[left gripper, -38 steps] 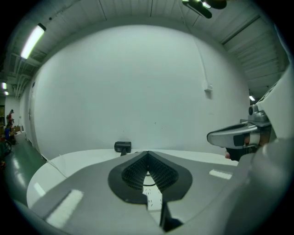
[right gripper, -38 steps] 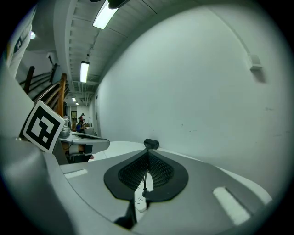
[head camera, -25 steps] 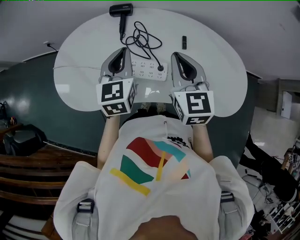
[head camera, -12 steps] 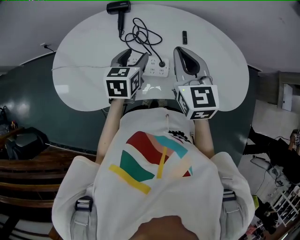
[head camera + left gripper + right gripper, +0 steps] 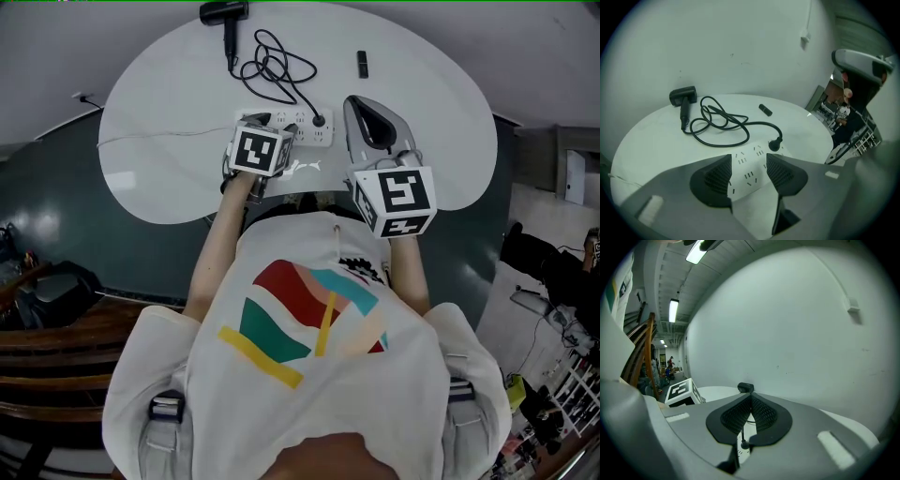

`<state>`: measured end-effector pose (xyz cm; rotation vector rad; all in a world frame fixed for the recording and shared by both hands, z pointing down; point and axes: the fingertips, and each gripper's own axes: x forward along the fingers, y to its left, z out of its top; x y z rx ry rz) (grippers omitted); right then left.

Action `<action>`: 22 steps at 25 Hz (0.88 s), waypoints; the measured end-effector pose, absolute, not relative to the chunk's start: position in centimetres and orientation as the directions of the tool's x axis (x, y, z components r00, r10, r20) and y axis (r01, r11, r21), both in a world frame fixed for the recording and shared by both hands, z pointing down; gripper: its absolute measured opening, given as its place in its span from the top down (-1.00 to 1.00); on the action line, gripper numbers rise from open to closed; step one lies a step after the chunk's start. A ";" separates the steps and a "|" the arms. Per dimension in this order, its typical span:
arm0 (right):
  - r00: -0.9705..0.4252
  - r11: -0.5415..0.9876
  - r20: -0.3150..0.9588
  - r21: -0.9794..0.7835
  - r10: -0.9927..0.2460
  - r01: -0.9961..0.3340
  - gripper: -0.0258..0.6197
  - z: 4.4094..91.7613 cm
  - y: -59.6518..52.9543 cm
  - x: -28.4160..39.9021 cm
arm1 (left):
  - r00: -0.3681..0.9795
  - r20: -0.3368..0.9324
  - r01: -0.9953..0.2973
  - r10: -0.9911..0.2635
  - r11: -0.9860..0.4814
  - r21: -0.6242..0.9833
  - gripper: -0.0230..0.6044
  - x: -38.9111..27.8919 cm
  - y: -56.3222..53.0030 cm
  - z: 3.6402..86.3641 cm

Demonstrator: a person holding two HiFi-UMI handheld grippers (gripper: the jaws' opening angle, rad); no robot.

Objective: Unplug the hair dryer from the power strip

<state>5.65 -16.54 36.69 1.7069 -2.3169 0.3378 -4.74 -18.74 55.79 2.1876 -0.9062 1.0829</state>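
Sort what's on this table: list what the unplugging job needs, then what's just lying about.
Job: black hair dryer; its black coiled cord; black round plug seated in the white plastic power strip.
Idle: small black oblong object, apart from the cord.

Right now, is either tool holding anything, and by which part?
Nothing is held. The left tool has its jaws closing, with the power strip showing between them but not gripped. The right tool is shut and empty.
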 end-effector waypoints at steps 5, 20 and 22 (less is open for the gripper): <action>-0.286 0.290 0.345 -0.041 -0.894 -0.956 0.88 37.2 -16.2 6.0 | 0.396 0.866 -0.718 -0.306 -0.691 0.084 0.23 -4.7 -19.9 56.8; -0.385 0.444 0.409 0.058 -0.828 -0.894 0.60 40.0 -16.9 4.3 | 0.350 0.895 -0.702 -0.277 -0.710 0.055 0.37 -5.1 -18.0 58.4; -0.421 0.514 0.461 0.092 -0.781 -0.853 0.43 41.7 -16.7 3.4 | 0.344 0.900 -0.703 -0.269 -0.709 0.056 0.37 -5.0 -17.9 58.5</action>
